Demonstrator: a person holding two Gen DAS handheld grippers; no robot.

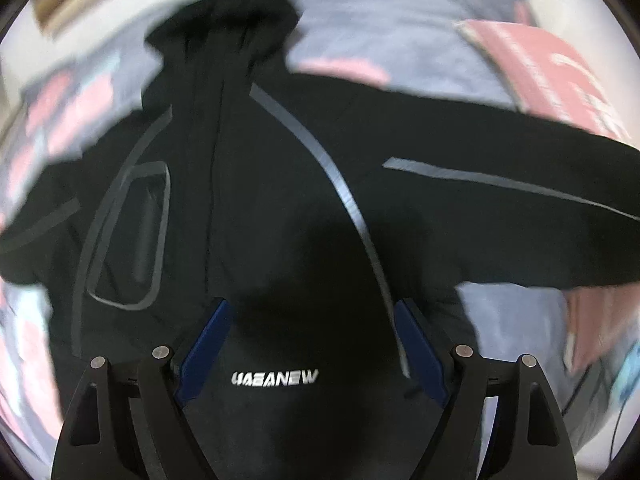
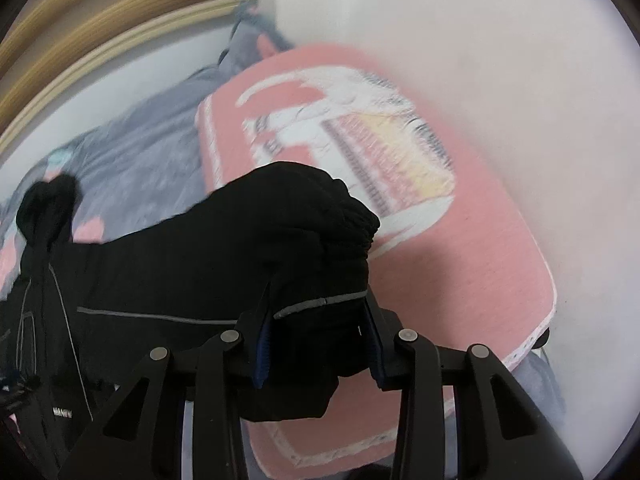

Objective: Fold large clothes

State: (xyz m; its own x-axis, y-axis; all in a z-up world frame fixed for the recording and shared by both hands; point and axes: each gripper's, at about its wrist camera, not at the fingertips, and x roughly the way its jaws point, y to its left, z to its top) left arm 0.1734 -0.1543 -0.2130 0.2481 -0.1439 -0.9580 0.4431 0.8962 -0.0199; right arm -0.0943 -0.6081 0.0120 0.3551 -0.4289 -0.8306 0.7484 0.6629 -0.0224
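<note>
Grey-blue bedding [image 1: 400, 36] with pink patches covers the bed on which we see a black jacket [image 1: 248, 184] spread front-up, its collar pointing away from the left wrist camera. Grey reflective strips curve down the chest, and a white logo [image 1: 275, 378] sits near the hem, between the fingers of our left gripper [image 1: 312, 344]. That gripper hangs over the lower body of the jacket with its blue-padded jaws spread wide and nothing between them. One sleeve [image 1: 500, 184] stretches out to the right in that view, toward a pink pillow [image 1: 552, 76]. From the right wrist camera, our right gripper [image 2: 318, 344] is clamped on the end of that sleeve [image 2: 320, 240], the cuff bunched above the jaws and a grey stripe crossing just at the fingertips. Behind the held cuff lies the pink pillow [image 2: 460, 248] with a white-and-yellow printed panel, set against a pale wall [image 2: 500, 40]. Both views are motion-blurred, so finer detail is lost
</note>
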